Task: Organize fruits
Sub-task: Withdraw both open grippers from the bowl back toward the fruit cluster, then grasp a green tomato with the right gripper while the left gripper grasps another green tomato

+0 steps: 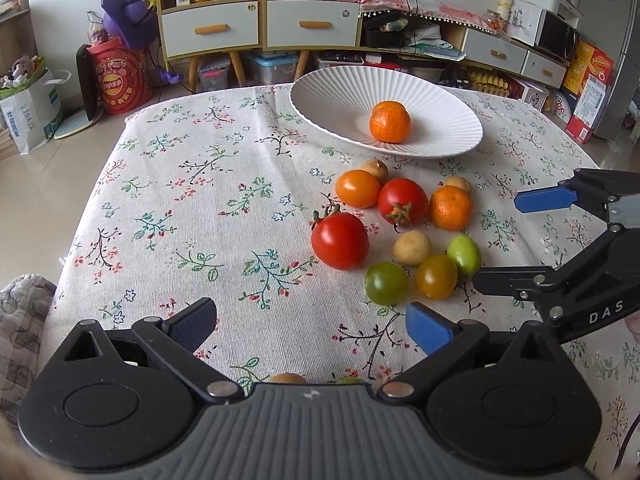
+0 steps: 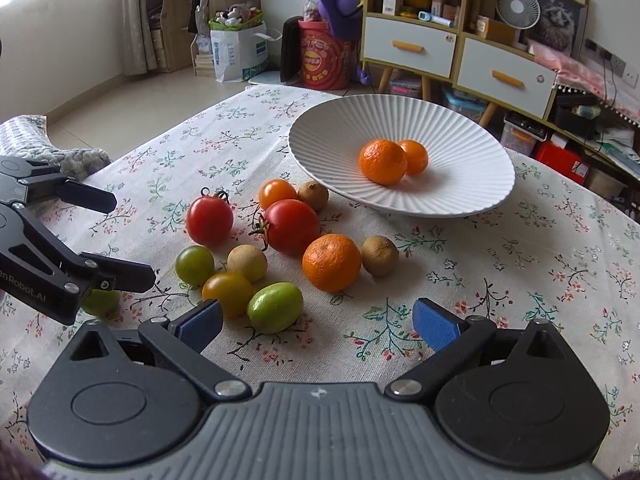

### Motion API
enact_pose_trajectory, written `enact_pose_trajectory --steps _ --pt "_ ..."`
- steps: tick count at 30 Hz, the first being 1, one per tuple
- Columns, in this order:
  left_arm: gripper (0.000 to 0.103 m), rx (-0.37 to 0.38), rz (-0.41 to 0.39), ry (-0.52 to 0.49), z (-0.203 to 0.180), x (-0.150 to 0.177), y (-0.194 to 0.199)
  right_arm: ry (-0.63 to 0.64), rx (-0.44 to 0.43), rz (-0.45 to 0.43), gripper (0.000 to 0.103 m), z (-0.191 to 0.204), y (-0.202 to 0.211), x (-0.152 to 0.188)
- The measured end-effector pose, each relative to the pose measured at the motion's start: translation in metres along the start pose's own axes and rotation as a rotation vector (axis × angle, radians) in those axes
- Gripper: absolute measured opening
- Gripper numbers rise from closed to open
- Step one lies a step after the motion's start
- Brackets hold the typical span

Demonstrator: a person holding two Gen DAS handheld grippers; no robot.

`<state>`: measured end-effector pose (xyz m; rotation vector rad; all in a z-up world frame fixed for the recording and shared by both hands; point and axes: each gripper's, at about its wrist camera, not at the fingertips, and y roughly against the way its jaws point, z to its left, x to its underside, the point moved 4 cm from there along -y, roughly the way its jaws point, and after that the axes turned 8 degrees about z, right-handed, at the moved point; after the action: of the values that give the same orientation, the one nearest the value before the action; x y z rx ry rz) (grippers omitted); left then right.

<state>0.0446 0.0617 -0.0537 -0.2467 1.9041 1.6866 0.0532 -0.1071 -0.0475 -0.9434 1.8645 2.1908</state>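
Observation:
A white ribbed plate holds two mandarins. In front of it on the floral cloth lies a cluster: two red tomatoes, a mandarin, orange and green cherry tomatoes and several brown longans. My left gripper is open and empty, near the cluster's left front. My right gripper is open and empty, just in front of the green tomato and mandarin. Each gripper shows in the other's view, the right and the left.
The table carries a floral cloth. A green fruit lies half hidden under the left gripper. Cabinets, a red drum and boxes stand on the floor beyond the far edge. A grey cushion is at the left.

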Motion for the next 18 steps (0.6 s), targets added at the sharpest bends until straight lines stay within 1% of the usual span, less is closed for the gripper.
enact_pose_trajectory --steps 5,9,11,12,14,15,16,18 --pt "0.093 0.011 0.009 -0.002 -0.0008 0.0009 -0.0012 0.01 -0.006 0.012 0.094 0.0024 -0.0019 0.0025" --pt "0.091 0.016 0.011 -0.008 -0.0025 0.0009 -0.0012 0.025 -0.017 0.016 0.086 0.0042 -0.0029 0.0015" --pt "0.087 0.021 0.011 -0.012 -0.0029 0.0012 -0.0014 0.029 -0.027 0.018 0.077 0.0048 -0.0034 0.0014" --pt "0.085 0.026 0.013 -0.014 -0.003 0.0012 -0.0017 0.029 -0.033 0.021 0.075 0.0053 -0.0038 0.0017" --pt "0.075 0.039 0.018 -0.016 -0.0028 0.001 -0.0029 0.031 -0.045 0.028 0.065 0.0059 -0.0049 0.0021" --pt "0.074 0.045 0.02 -0.017 -0.0026 0.0011 -0.0036 0.033 -0.05 0.033 0.062 0.0061 -0.0056 0.0026" --pt "0.072 0.053 0.02 -0.015 -0.0021 0.0013 -0.004 0.033 -0.052 0.036 0.057 0.0061 -0.0061 0.0029" --pt "0.068 0.066 0.016 -0.011 -0.0012 0.0014 -0.0047 0.032 -0.057 0.04 0.054 0.0065 -0.0066 0.0032"
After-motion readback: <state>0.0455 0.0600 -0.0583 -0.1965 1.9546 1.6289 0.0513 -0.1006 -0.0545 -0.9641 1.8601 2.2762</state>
